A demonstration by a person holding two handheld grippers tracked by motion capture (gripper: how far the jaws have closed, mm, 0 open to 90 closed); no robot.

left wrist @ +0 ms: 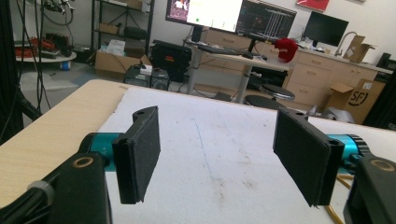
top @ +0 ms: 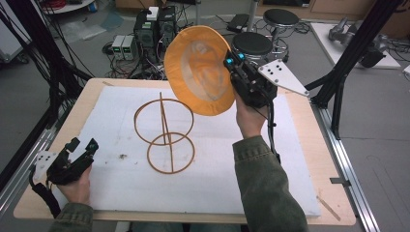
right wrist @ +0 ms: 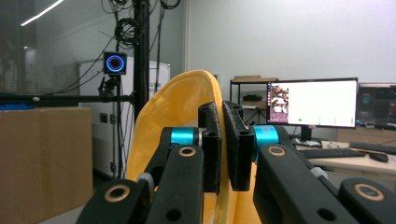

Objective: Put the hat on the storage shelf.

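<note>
A yellow-orange bucket hat point(top: 200, 70) hangs in the air above the far middle of the table, its inside facing the camera. My right gripper point(top: 233, 67) is shut on the hat's brim; in the right gripper view the yellow fabric point(right wrist: 180, 100) is pinched between the two black jaws of that gripper point(right wrist: 223, 149). A thin wooden wire stand point(top: 165, 134) with two rings and a centre post sits on the white mat, below and left of the hat. My left gripper point(top: 83, 149) rests near the table's front left corner, open and holding nothing point(left wrist: 219, 158).
A white foam mat point(top: 217, 179) covers most of the wooden table point(top: 309, 193). Black frame posts point(top: 353, 48) stand at the right and left sides. Stools point(top: 252, 43), cables and computer boxes point(top: 154, 29) lie on the floor beyond the far edge.
</note>
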